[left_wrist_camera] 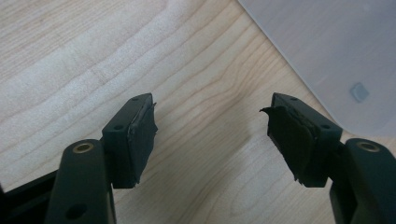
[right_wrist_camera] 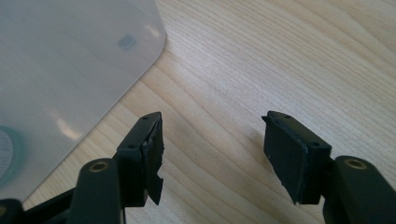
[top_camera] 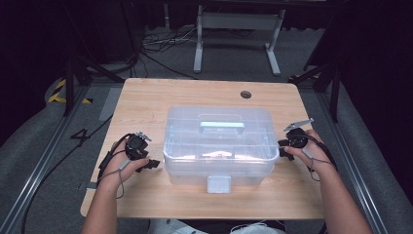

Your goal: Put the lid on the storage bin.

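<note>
A clear plastic storage box [top_camera: 219, 141] with a lid, a pale green handle [top_camera: 221, 126] and a front latch [top_camera: 218, 184] stands in the middle of the wooden table [top_camera: 146, 102]. My left gripper [top_camera: 152, 164] is beside the box's left wall, jaws open, with bare wood between the pads [left_wrist_camera: 140, 135]. A corner of the box [left_wrist_camera: 336, 51] shows at the upper right of the left gripper view. My right gripper [top_camera: 282, 146] is close to the box's right wall, also open and holding nothing [right_wrist_camera: 212, 154]. The box's frosted corner [right_wrist_camera: 70, 70] lies at the left of the right gripper view.
A round cable hole [top_camera: 246, 94] sits near the table's far right edge. Beyond the table are a grey metal stand [top_camera: 238, 34] and loose cables [top_camera: 160, 44] on the floor. Dark frame legs [top_camera: 73, 78] flank the table on both sides.
</note>
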Motion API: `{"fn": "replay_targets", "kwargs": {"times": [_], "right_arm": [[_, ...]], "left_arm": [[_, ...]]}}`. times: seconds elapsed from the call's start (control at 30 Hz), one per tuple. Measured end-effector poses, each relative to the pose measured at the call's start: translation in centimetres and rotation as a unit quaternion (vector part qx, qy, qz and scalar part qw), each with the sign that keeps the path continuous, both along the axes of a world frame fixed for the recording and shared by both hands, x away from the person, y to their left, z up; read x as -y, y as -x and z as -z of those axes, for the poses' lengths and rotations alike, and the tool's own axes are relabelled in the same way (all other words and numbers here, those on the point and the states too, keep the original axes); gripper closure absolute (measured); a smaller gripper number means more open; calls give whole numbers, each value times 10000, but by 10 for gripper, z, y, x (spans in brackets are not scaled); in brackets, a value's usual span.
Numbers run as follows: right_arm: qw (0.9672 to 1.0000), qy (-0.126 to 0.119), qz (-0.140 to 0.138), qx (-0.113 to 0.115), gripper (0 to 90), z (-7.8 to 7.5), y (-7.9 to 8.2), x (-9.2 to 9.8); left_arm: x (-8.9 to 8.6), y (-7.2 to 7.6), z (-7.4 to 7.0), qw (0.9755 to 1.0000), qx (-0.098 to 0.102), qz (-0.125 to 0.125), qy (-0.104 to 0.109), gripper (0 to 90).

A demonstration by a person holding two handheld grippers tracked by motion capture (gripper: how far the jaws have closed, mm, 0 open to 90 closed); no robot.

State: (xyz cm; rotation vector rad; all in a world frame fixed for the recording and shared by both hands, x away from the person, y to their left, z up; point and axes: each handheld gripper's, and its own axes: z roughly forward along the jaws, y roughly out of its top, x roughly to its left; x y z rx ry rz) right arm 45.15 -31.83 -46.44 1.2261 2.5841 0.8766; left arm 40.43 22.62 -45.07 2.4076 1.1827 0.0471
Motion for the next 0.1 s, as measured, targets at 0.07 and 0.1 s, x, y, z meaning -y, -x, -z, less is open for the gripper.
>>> {"fn": "replay_targets", "kwargs": {"times": [0.07, 0.1], "right_arm": [[10000, 18, -40, 23, 386, 1, 0, -1], [10000, 20, -43, 43, 387, 1, 0, -1]], "left_arm": [[-1, 0, 0, 10000, 1, -15, -29, 315], [-1, 0, 0, 10000, 1, -15, -29, 308]]}}
